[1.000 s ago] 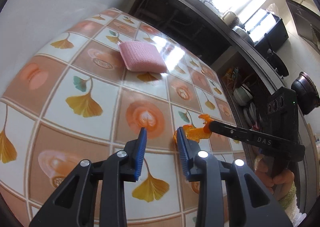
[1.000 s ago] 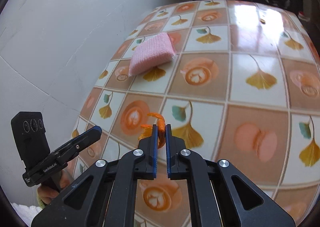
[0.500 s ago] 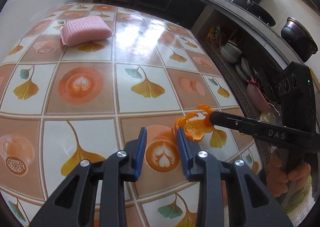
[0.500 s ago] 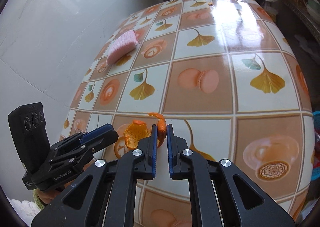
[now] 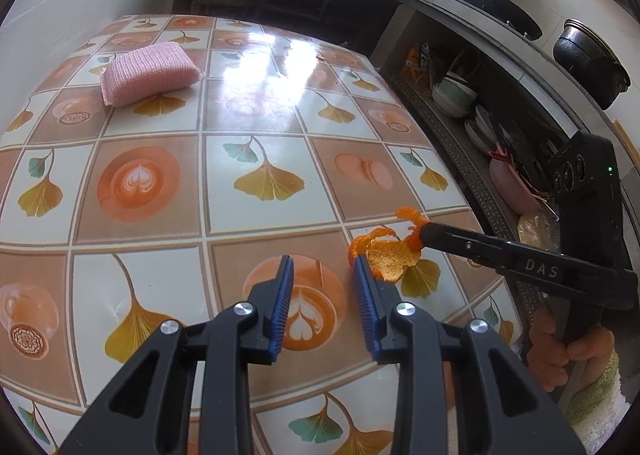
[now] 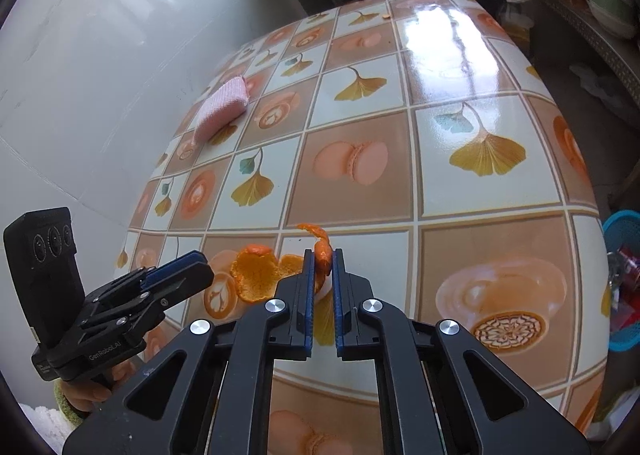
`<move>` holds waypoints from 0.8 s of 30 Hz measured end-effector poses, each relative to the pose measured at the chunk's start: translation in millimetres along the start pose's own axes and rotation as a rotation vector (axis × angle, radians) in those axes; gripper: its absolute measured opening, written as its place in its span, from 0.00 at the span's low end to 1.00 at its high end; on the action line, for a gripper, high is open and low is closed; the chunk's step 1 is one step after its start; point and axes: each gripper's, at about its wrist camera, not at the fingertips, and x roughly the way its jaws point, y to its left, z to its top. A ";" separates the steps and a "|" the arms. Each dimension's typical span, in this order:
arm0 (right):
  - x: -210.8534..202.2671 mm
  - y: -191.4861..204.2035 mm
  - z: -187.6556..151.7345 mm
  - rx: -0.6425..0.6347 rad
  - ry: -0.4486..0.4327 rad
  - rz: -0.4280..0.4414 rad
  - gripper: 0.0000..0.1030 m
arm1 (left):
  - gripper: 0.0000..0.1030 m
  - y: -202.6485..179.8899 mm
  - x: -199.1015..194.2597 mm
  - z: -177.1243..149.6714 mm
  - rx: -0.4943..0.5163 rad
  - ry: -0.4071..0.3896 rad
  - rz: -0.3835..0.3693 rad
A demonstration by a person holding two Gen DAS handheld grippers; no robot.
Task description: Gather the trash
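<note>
Right gripper [image 6: 321,261] pinches the orange peel [image 6: 264,275] above the table's [image 6: 480,223] near edge; left gripper [image 5: 322,275] is spread and empty just left of it. Far left lies a pink sponge [image 5: 150,73].

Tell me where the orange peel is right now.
The orange peel is pinched in the jaws of the right gripper, above the patterned table near its front edge, just right of the open left gripper.
</note>
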 end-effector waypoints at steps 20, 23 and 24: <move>-12.5 -0.7 -4.2 0.044 0.005 0.120 0.05 | 0.29 -8.4 -2.9 7.2 -0.017 -0.030 -0.072; -12.4 0.1 -5.9 0.041 0.012 0.126 0.05 | 0.29 -15.9 2.3 11.1 -0.003 -0.024 -0.075; -12.3 -0.6 -5.8 0.041 0.012 0.125 0.05 | 0.29 -17.5 4.3 12.1 -0.003 -0.022 -0.080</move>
